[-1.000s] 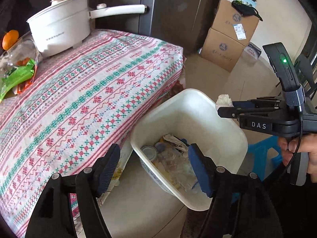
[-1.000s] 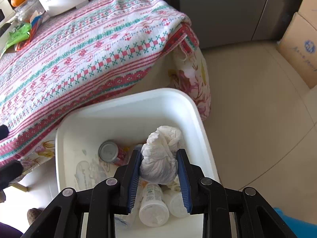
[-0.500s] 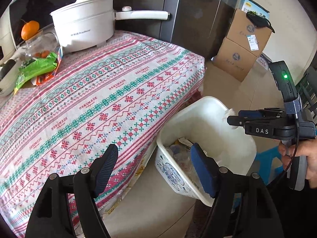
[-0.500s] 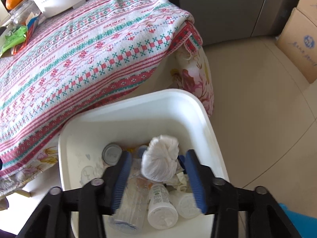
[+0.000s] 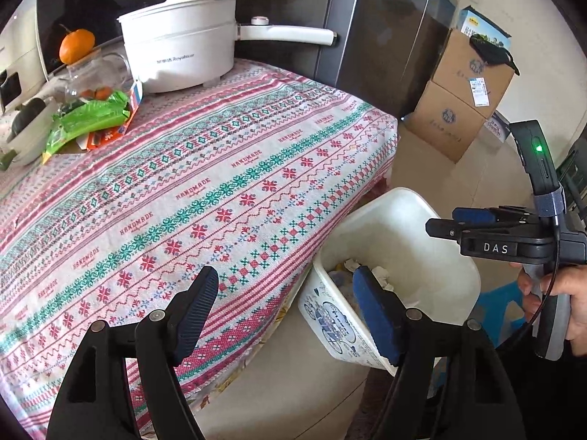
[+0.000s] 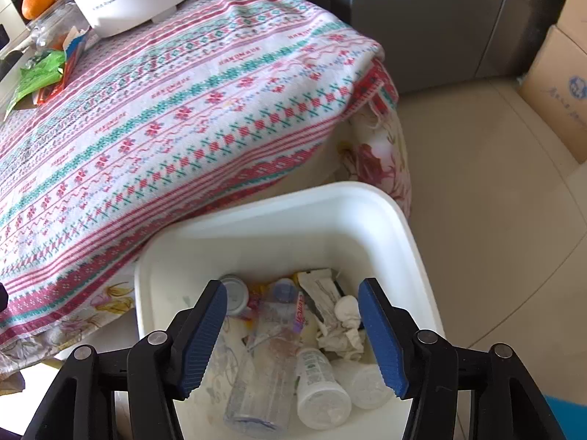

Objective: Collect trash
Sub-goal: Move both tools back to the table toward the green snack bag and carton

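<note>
Crumpled white tissue (image 6: 343,324) lying in the white bin (image 6: 370,192), without a clear long axis.
Right tool (image 6: 293,333) above the bin, spread wide and empty; left tool (image 5: 290,311) likewise wide, beside the counter (image 5: 190,190).

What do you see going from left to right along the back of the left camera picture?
Orange → white pot → pot handle → cardboard boxes → right claw's green light.
</note>
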The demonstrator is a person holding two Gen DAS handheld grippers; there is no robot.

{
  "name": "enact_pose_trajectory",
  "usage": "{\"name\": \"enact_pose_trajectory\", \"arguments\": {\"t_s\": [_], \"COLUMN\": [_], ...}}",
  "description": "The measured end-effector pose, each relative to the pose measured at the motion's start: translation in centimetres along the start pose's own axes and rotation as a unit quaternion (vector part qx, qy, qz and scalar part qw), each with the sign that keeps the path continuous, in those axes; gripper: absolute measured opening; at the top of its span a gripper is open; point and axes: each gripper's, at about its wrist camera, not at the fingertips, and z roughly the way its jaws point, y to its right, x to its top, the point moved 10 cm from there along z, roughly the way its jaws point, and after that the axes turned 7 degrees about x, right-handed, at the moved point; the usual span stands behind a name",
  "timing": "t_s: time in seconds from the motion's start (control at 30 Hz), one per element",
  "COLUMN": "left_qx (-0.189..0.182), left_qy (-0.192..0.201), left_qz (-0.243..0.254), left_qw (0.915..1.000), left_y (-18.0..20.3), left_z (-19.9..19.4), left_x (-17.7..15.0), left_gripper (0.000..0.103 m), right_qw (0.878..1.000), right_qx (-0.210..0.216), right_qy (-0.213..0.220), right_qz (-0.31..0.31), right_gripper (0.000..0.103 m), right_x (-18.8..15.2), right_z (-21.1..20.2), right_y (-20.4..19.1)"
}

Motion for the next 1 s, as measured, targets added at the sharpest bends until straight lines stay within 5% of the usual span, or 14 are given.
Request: {"name": "enact_pose_trajectory", "arguments": {"t_s": [0.2,0.43,0.63,0.87,1.0], "left_qx": [0.012,0.048,0.064,0.048,0.032], "left_qy": [-0.003,-0.005,0.008,0.04,0.052], "left_qz": [-0.053,-0.141,-0.246,-0.337,-0.367], "left_qw": [0.9985,0.9889,0.9672,0.9393,0.928], "left_y": [-4.3,-13.6,-22.9,-29.6,-31.1], "left_z": [-0.2,0.5,2.6,5.8,7.9], "left_x": [1.2,3.3,4.9,8.9,11.8], "left_gripper": [0.078,0.078,0.078,0.075,0.056], "right_qw": [0.999,0.993,0.99,0.99,0.99], "right_qx": [0.007,0.012,0.036,0.048,0.033], "right_qy": [0.01,0.006,0.02,-0.02,-0.015], "right_qz": [-0.04,-0.114,-0.137,-0.134,-0.134], "right_gripper": [0.071,0.075,0.081,0.081,0.081], "right_x": [2.8,7.3,9.9,11.1,12.4], "right_z": [-0.5,0.5,3.1,6.3,6.9], "right_y": [-3.8,-9.8,-13.5,-14.4,-13.6]}}
